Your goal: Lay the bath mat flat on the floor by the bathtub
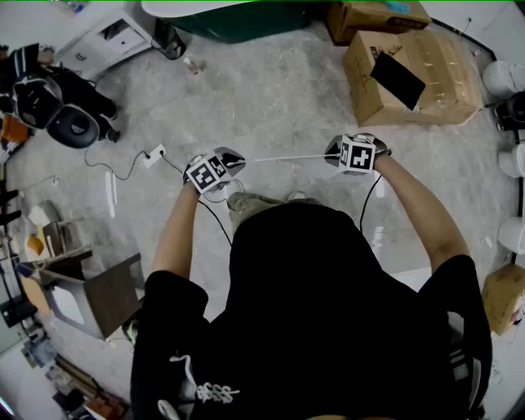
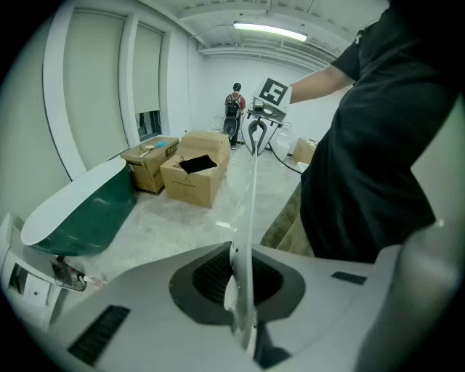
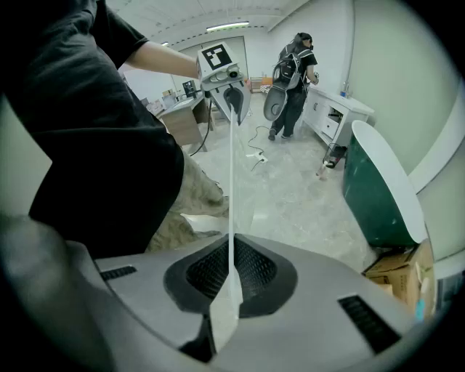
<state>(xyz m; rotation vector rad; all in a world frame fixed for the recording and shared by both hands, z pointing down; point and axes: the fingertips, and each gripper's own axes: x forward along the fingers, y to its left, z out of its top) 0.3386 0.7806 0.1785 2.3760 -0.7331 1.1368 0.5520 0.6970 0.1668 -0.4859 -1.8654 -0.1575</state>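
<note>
Left claw (image 1: 234, 162) and right claw (image 1: 335, 152) clamp the mat (image 1: 287, 157) taut, aloft — next, I'd say, lower it flat by the tub (image 1: 238, 20).

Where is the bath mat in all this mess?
Start from the green tub at the top of the head view and come down to the person's two claws. The mat is the pale thin sheet pulled taut between the left claw and right claw; it shows edge-on as a straight white line, the only thing clamped in both.
</note>
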